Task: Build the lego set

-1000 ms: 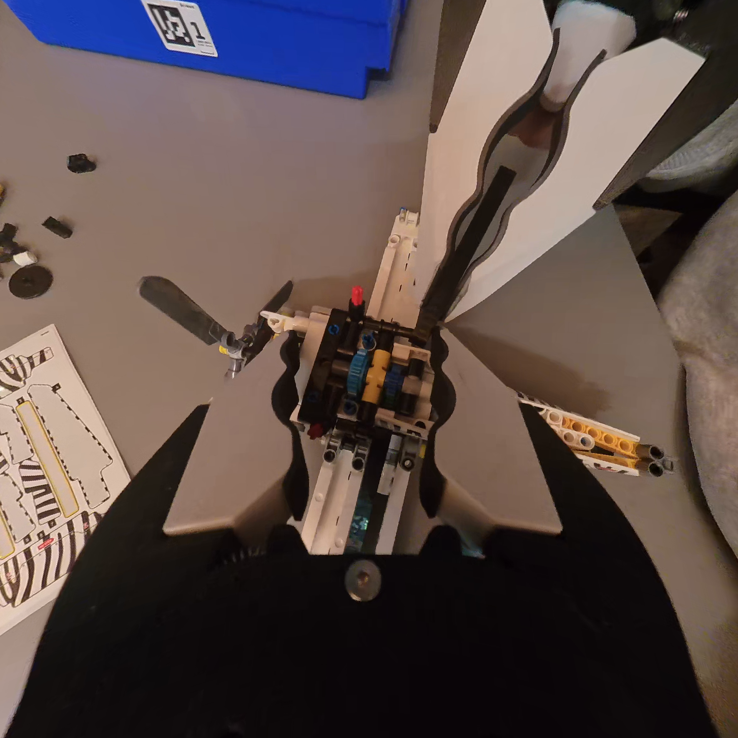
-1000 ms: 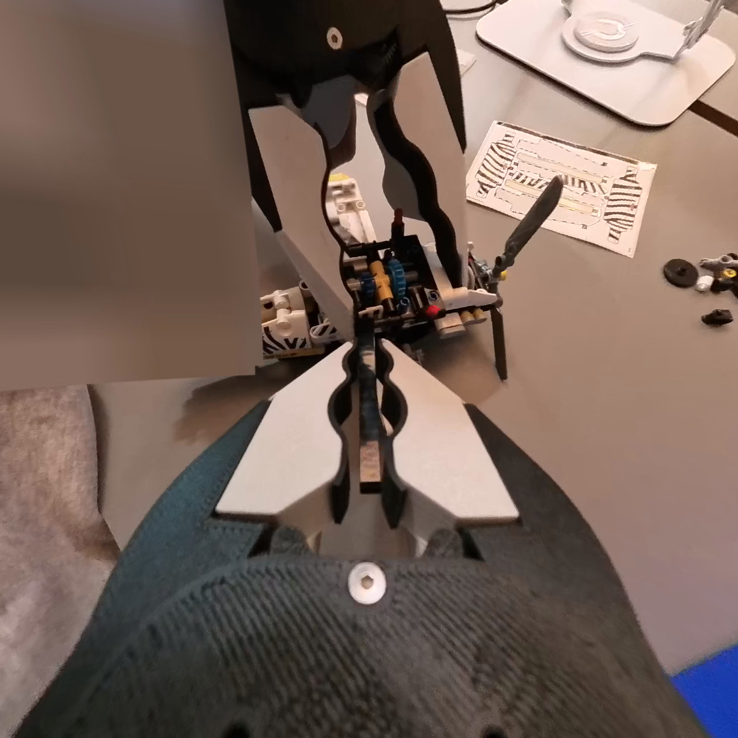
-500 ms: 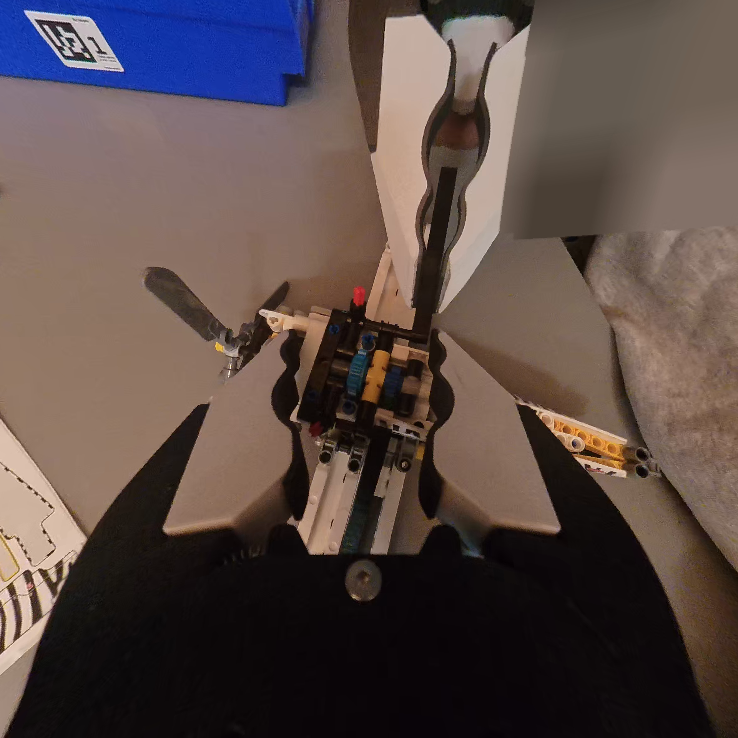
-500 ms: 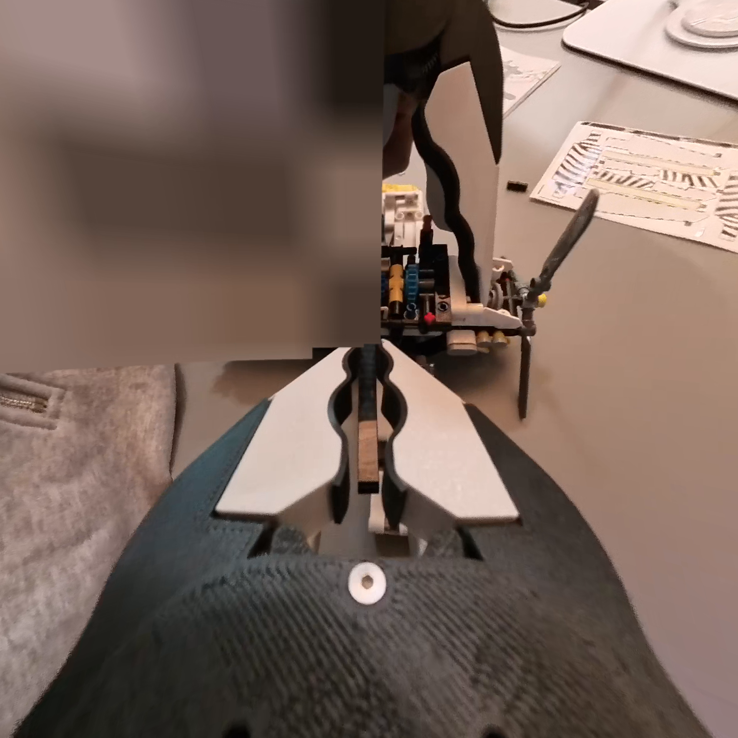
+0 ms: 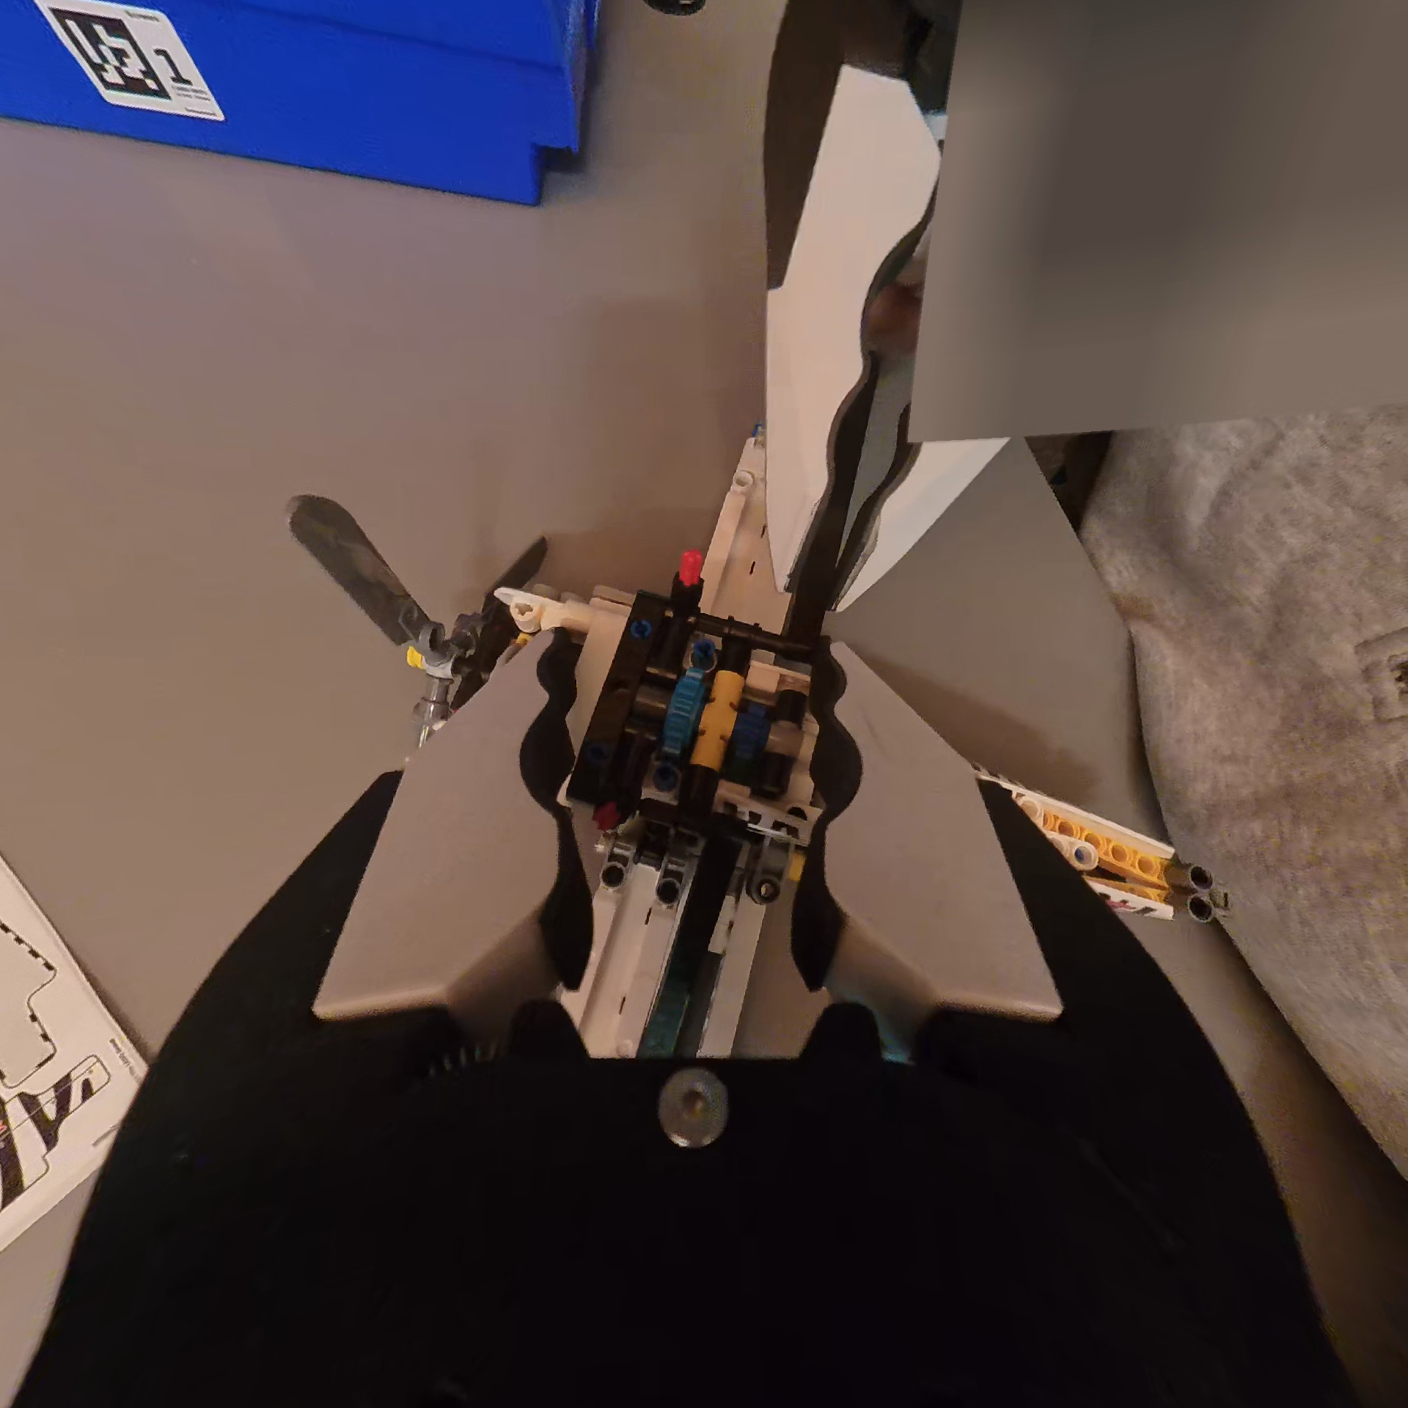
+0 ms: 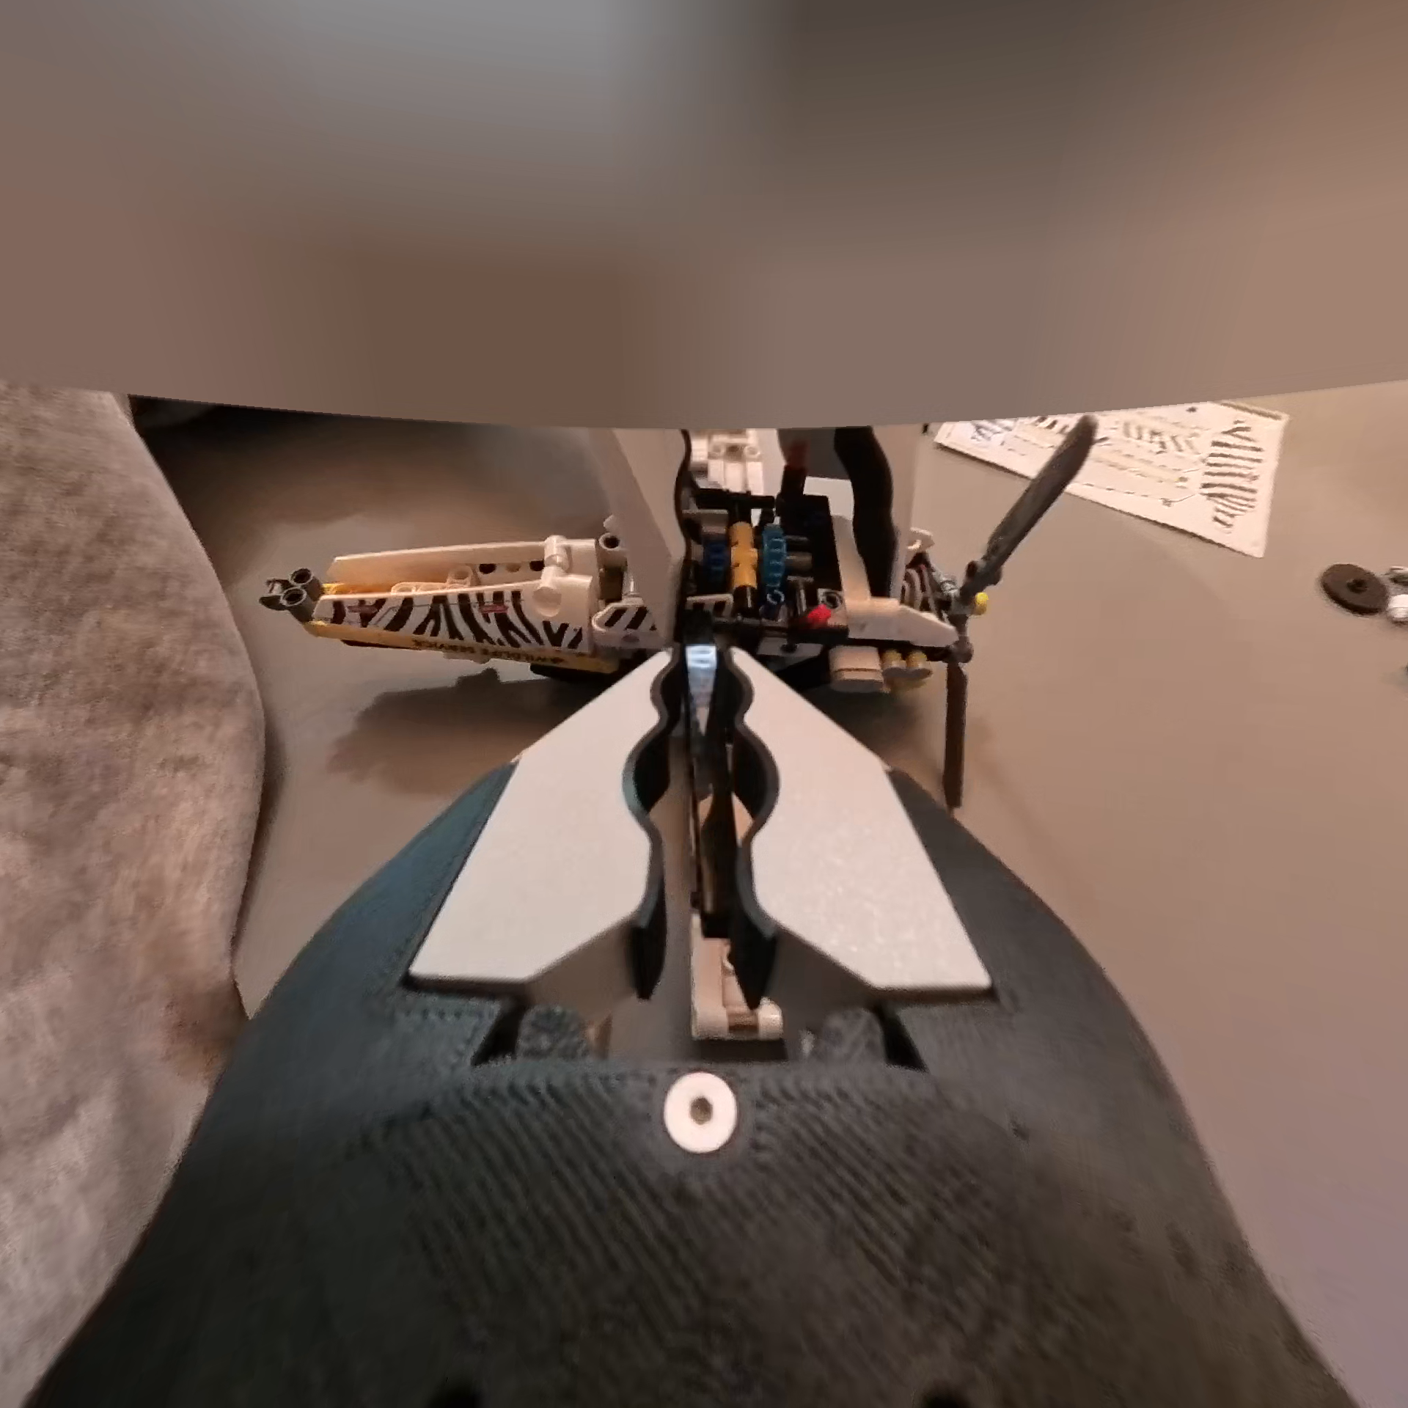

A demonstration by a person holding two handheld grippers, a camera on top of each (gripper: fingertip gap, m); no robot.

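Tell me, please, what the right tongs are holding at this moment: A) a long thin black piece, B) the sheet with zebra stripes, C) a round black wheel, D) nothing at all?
A: in the right wrist view the right tongs are shut on a long thin black piece that runs between the fingers, its far end at the lego model.

My left gripper (image 5: 689, 670) has matt grey finger plates and a matt black body. My right gripper (image 6: 697, 663) has a dark body with a ribbed, layered texture. The lego model (image 5: 701, 716) is smooth, glossy plastic. The table (image 5: 267, 343) is smooth and matt grey. The sticker sheet (image 6: 1188, 472) looks like paper. The grey cloth (image 5: 1280, 686) is fuzzy, and the blue bin (image 5: 343, 68) is smooth plastic.
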